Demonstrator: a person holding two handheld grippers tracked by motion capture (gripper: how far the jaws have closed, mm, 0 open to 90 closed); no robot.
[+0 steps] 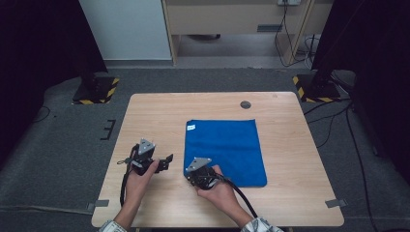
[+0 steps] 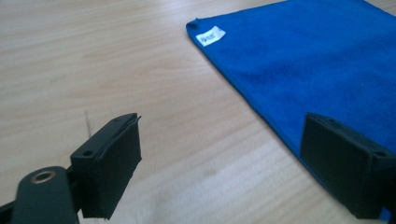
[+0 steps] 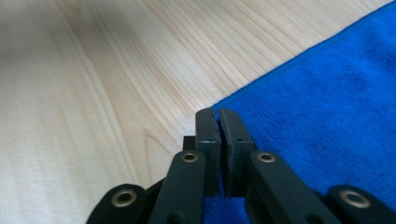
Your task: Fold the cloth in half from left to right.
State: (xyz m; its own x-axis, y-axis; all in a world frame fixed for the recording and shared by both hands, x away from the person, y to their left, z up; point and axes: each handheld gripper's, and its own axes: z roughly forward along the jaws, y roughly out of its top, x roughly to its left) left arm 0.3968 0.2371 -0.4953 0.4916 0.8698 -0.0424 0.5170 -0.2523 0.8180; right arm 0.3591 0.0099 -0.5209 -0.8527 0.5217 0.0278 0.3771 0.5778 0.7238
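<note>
**Right gripper pinched at near-left corner of the cloth, fold not started**

Your flat blue microfibre cloth (image 1: 226,151) lies spread on the light wooden table (image 1: 159,116), right of centre, white label (image 1: 191,127) at the far-left corner. No fold or crease visible, so by my read the job is at the first grab.

Right gripper (image 1: 195,175): jaws brought together at the cloth's near-left corner. In the right gripper view the pads meet right at the blue edge with blue fabric showing under them, so you look clamped on the corner. I can't confirm how much fabric is actually caught.

Left gripper (image 1: 167,160): jaws spread wide, nothing between them. It hovers over bare wood just left of the cloth's left edge, with one pad (image 2: 343,161) standing in front of the hem.

Done: corner pinch, probably. Left: everything else. The cloth hasn't come off the table, and your left gripper has no hold.
</note>
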